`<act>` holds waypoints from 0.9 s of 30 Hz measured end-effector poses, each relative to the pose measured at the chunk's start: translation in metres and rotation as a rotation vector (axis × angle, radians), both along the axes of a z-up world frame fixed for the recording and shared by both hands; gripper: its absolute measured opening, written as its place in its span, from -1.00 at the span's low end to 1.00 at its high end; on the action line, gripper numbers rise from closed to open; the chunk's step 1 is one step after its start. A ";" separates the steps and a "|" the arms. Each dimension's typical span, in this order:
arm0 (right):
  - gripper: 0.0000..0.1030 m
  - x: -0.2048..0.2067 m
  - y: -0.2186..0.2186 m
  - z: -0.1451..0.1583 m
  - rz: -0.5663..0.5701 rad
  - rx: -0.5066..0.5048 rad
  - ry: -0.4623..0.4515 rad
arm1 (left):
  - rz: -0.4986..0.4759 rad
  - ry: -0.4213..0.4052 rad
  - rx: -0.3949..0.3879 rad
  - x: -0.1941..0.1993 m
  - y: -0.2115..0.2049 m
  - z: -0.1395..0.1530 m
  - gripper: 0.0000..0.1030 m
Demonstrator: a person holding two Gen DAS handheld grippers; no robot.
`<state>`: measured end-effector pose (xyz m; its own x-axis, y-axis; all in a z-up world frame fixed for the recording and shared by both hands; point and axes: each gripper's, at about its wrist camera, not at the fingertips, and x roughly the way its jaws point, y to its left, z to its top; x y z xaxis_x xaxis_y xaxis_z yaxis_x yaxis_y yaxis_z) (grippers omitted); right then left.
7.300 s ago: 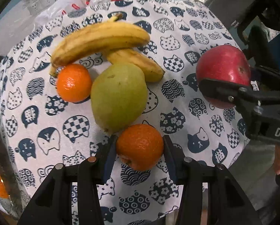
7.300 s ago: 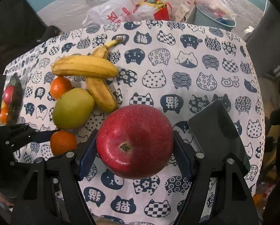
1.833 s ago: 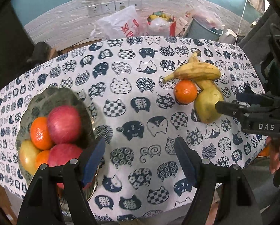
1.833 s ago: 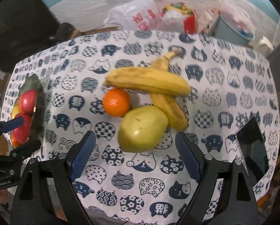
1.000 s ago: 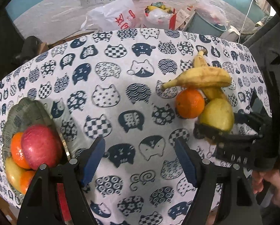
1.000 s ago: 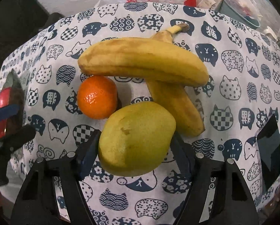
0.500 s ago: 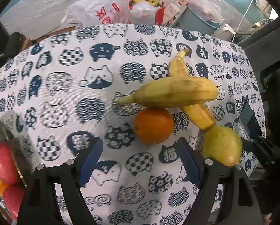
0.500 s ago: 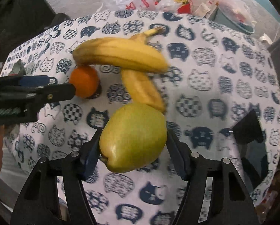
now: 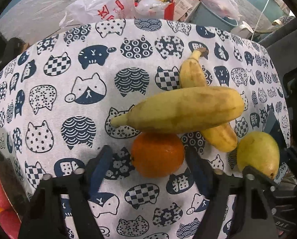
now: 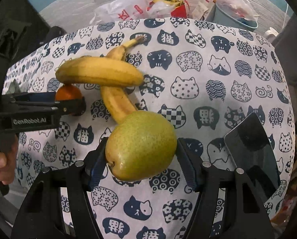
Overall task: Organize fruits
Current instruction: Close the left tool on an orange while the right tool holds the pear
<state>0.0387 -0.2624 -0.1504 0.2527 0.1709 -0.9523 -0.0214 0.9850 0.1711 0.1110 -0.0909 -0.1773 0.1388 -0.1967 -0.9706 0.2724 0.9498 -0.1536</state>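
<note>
The bench (image 9: 100, 39) carried a white cloth printed with navy cat faces, and every loose fruit lay on that cloth.

Two bananas formed the largest fruit group. The upper banana (image 9: 184, 109) lay crosswise on the lower banana (image 9: 218, 135); in the right wrist view the same pair appeared as upper (image 10: 98, 73) over lower (image 10: 116, 103).

The pear (image 10: 141, 146) was held off the cloth in my right claw (image 10: 141, 159), whose blue pads pressed both of its flanks; that claw was clenched on the pear. In the left wrist view the pear (image 9: 258, 155) sat at the right edge, just beside the tip of the lower banana.

The orange (image 9: 157, 155) rested on the cloth, touching the underside of the upper banana. My left claw (image 9: 148, 163) was spread wide around it: the right pad stood at the orange's side, and the left pad stood clear of it. The right wrist view showed the orange (image 10: 67, 92) partly hidden behind that claw (image 10: 68, 103).

A dark phone (image 10: 254, 151) lay flat on the cloth near the bench's right edge. A bowl (image 9: 13, 181) holding red fruit showed at the far left, mostly cut off.
</note>
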 end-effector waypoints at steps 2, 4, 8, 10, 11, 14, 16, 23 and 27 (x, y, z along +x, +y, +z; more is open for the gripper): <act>0.29 0.002 -0.002 0.000 -0.001 0.003 -0.002 | -0.020 -0.016 -0.001 0.000 0.000 0.001 0.26; 0.29 0.004 0.002 -0.003 -0.003 0.000 -0.002 | -0.034 -0.012 -0.025 0.001 0.000 0.001 -0.03; 0.28 0.012 0.006 -0.002 0.006 -0.001 -0.043 | -0.063 -0.046 0.020 -0.004 -0.003 0.004 -0.03; 0.28 0.012 0.007 0.001 0.009 0.002 -0.050 | -0.069 -0.054 0.027 -0.006 -0.004 0.007 -0.04; 0.28 0.011 0.007 0.002 0.012 0.004 -0.052 | -0.071 -0.058 0.026 -0.009 -0.004 0.009 -0.04; 0.28 0.011 0.012 0.007 0.025 0.000 -0.066 | -0.080 -0.073 0.025 -0.016 -0.006 0.018 -0.04; 0.28 0.009 0.017 0.013 0.037 -0.001 -0.080 | -0.085 -0.080 0.024 -0.022 -0.005 0.023 -0.04; 0.28 0.003 0.040 0.028 0.075 0.005 -0.130 | -0.074 -0.096 0.009 -0.039 0.017 0.042 -0.04; 0.28 0.002 0.053 0.038 0.091 0.013 -0.155 | -0.055 -0.107 0.007 -0.046 0.035 0.050 -0.04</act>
<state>0.0410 -0.2094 -0.1125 0.3792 0.2119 -0.9007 -0.1373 0.9755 0.1717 0.0653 -0.0561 -0.1277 0.2307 -0.2005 -0.9521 0.3382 0.9340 -0.1147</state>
